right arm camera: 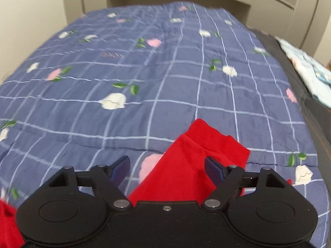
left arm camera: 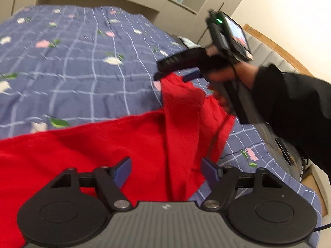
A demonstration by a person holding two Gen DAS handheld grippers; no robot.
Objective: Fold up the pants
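Red pants [left arm camera: 86, 144] are lying on the bed [left arm camera: 72, 62], over its blue checked cover, with one end rising in a soft drape under the right hand-held gripper [left arm camera: 175, 76]. Both the left hand-held gripper [left arm camera: 166, 170] and the right one are standing wide open, and the cloth between their fingers is not being pinched. I am judging the fabric light, limp and easily wrinkled, so gripping at a hem or waistband corner is looking safest.
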